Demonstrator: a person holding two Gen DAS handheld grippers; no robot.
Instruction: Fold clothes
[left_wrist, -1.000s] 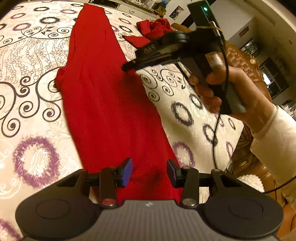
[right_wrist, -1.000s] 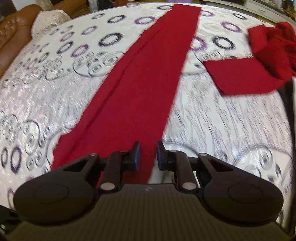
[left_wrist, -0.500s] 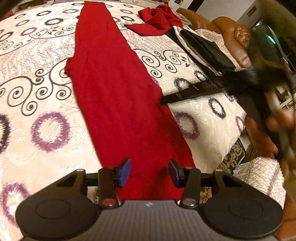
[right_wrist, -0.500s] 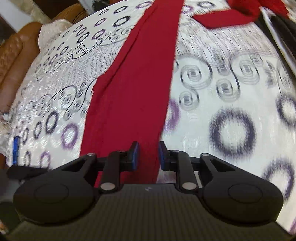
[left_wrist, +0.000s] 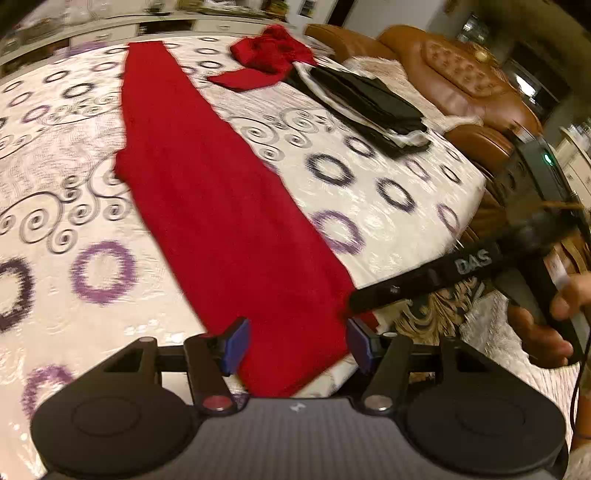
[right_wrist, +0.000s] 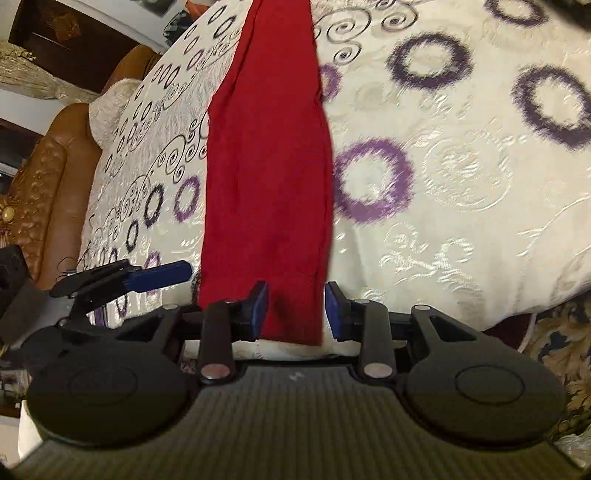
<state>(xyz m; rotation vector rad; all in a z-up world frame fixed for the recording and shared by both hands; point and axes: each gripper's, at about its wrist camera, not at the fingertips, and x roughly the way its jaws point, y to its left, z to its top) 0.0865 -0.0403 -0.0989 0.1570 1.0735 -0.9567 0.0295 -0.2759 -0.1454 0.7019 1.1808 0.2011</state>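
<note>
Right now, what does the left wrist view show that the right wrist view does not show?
Only the left wrist view shows the crumpled red garment, the folded black clothes and the person's hand. Only the right wrist view shows the hem of the long red cloth between the open blue pads of the right hand-held gripper. Both show the long red cloth on the patterned white bedspread.

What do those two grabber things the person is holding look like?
The left gripper and the right gripper are black, each with a ribbed grey base, two round discs, silver and red pins, and two blue fingers. Seen from the left wrist, the right gripper carries white "DAS" lettering, a green light and a thin black cable.
</note>
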